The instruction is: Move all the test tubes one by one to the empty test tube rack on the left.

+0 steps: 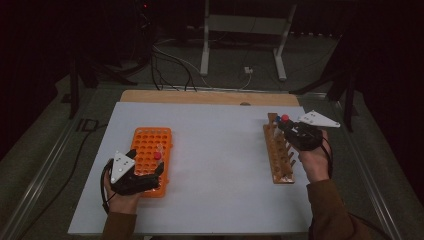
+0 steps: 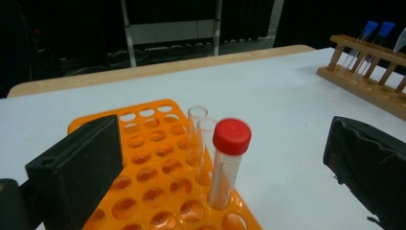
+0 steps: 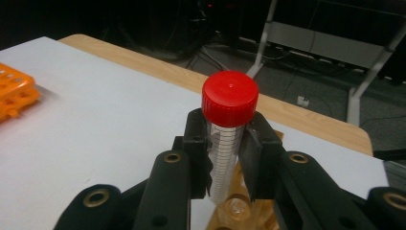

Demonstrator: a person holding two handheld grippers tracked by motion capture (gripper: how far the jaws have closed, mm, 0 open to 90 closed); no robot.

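Observation:
My right gripper (image 3: 227, 153) is shut on a clear tube with a red cap (image 3: 229, 103), held upright above the far end of the wooden rack (image 1: 278, 155); in the high view that red-capped tube (image 1: 285, 119) is at the gripper (image 1: 286, 125) by two blue-capped tubes (image 1: 278, 119). My left gripper (image 1: 150, 172) rests at the near end of the orange rack (image 1: 150, 145), open, its jaws wide on either side of another red-capped tube (image 2: 229, 160) standing in the orange rack (image 2: 158, 177) without touching it. Two uncapped clear tubes (image 2: 198, 129) stand just behind that tube.
The racks sit on a white sheet (image 1: 215, 165) over a wooden table (image 1: 200, 96). Beyond the far edge are a white stand's legs (image 1: 240, 45) and cables (image 1: 175, 65) on the floor. In the left gripper view the wooden rack (image 2: 368, 76) holds blue-capped tubes (image 2: 376, 33).

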